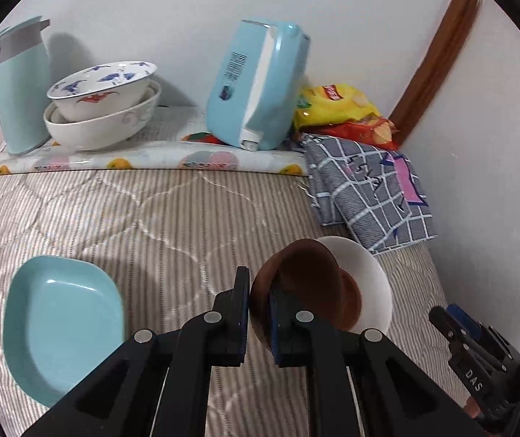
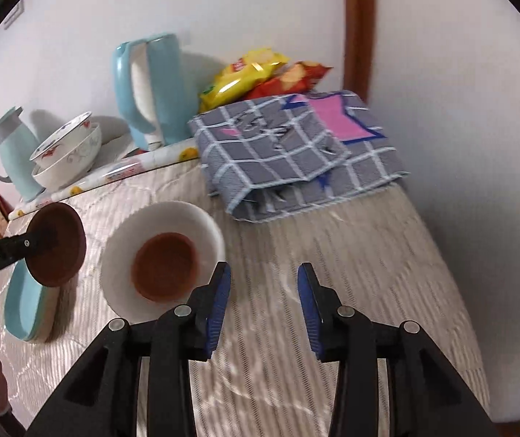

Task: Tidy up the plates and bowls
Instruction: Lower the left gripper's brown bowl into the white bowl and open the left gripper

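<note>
So I'm working over the striped quilted bed cover (image 2: 332, 255), with the square pale-blue plastic plate (image 1: 59, 324) down to the left of my left gripper (image 1: 260, 313) and the round white ceramic bowl (image 2: 190, 218) just ahead-left of my right gripper (image 2: 263, 309), a small brown dish (image 2: 165, 269) already sitting inside it. Left jaws are pinched tight on the rim of a second small brown bowl (image 1: 307, 284), held up off the cover; right jaws are partly open with nothing between them. Looks like the stacking step to me, so next I'd need to bring the held one over the white bowl and let go gently.

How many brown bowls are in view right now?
2. One brown bowl is held off the bed, pinched by its rim in the left tool. The other brown bowl sits inside the white bowl. More could be hidden underneath.
</note>
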### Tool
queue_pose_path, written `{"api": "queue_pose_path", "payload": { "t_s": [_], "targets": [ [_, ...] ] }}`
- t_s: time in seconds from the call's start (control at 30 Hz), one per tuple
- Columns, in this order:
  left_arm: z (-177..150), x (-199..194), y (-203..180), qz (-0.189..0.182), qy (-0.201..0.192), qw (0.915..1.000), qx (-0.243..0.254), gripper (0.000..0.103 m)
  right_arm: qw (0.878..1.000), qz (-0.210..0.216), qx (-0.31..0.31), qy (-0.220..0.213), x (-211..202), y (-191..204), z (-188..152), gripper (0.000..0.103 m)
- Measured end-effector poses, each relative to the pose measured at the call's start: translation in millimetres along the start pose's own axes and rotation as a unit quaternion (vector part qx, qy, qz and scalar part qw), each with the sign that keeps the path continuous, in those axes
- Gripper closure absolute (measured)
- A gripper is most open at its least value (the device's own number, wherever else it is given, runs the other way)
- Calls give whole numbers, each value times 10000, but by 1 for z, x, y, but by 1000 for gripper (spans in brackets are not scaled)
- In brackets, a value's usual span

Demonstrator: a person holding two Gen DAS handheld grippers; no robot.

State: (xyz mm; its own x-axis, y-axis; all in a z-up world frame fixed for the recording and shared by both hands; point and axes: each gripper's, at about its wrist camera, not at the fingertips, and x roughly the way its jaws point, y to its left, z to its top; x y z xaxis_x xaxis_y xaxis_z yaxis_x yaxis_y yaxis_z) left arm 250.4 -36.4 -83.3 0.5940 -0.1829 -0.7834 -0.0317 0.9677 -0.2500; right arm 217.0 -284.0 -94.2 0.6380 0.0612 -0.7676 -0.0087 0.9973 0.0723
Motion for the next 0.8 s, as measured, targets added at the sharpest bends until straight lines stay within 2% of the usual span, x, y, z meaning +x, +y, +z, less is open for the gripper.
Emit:
{"api": "queue_pose_path", "payload": {
  "t_s": [0.43, 0.8],
  "targets": [
    [0, 23, -38, -38, 227, 9991, 358, 93, 9987, -368, 324, 132, -3, -42, -27, 65],
    [-2, 48, -53, -7, 479, 9979, 436, 93, 9973, -325, 560, 336, 6, -56, -39, 65]
  ]
}}
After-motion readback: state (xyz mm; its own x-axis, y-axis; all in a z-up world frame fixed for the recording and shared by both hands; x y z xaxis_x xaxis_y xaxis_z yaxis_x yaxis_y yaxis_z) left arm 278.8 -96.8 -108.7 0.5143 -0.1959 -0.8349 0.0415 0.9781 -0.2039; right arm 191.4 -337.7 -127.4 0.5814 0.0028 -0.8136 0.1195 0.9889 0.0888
